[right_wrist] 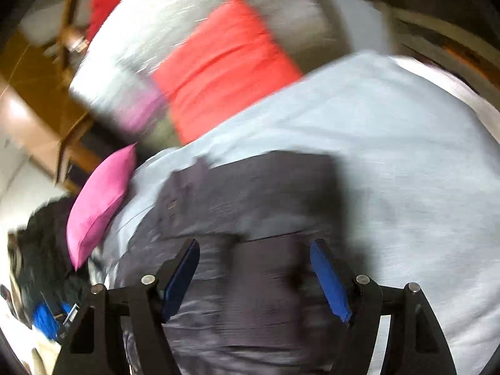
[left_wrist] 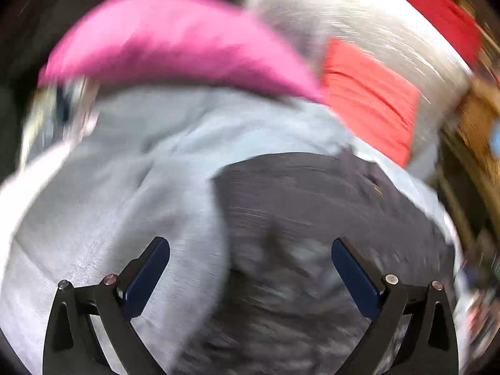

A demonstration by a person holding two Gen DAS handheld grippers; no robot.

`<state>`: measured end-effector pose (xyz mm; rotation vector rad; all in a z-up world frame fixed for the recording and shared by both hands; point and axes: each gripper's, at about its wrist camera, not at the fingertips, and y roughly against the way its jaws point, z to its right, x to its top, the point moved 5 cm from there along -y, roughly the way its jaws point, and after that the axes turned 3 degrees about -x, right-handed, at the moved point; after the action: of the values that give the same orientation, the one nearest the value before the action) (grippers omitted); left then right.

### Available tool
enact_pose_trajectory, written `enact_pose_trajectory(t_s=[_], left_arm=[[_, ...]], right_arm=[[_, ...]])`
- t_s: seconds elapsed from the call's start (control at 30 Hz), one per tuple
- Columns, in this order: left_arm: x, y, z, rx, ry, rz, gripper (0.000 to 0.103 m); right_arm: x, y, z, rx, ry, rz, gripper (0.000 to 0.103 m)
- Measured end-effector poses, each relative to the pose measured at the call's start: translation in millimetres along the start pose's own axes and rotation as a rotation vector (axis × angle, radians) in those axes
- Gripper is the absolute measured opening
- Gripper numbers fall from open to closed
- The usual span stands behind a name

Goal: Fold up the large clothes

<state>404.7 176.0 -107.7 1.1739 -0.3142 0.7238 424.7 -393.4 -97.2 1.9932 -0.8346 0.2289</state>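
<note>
A dark grey garment (left_wrist: 312,218) lies on a light grey-blue sheet (left_wrist: 125,187); both views are blurred by motion. My left gripper (left_wrist: 250,247) is open and empty, just above the garment's left part. In the right wrist view the same garment (right_wrist: 250,193) lies folded, with an edge across it near the fingers. My right gripper (right_wrist: 254,247) is open and empty above the garment's near part.
A pink pillow (left_wrist: 175,40) lies beyond the sheet, also in the right wrist view (right_wrist: 100,200). A red-orange pillow (left_wrist: 372,100) (right_wrist: 225,62) rests against a pale grey cushion (right_wrist: 175,15). Dark clothes (right_wrist: 40,243) lie at the left. Wooden furniture (right_wrist: 31,93) stands behind.
</note>
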Motion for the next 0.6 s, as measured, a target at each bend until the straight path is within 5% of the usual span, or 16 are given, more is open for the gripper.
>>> enact_pose_trajectory(t_s=[0.1,0.33,0.37,0.43,0.5,0.57,0.6], left_arm=[[4,-33,-31,-0.023,0.101,-0.096,0.102],[8,-68,-9,-0.077,0.008,-0.168,0.098],[8,-74,-2,-0.054,-0.046,-0.17,0.089],[8,-81,13,-0.033,-0.143,-0.19,0.039],[13,-68,30,0.036,-0.237,-0.112,0.022],[9,-68,37,0.065,-0.286,-0.053,0.021],[0,-85,34,0.118,-0.309,-0.102,0.022]], right_arm=[[5,-11,28,0.027,-0.08,-0.037,0.077],[17,-53,16,0.015,0.002,-0.091,0.072],[15,-57,15,0.003,0.017,-0.1,0.045],[12,-58,9,-0.065,0.087,-0.088,0.026],[11,-40,-4,-0.062,0.142,-0.026,0.016],[10,-28,-20,-0.094,0.253,0.029,0.016],[9,-36,-16,-0.15,0.282,0.01,0.016]])
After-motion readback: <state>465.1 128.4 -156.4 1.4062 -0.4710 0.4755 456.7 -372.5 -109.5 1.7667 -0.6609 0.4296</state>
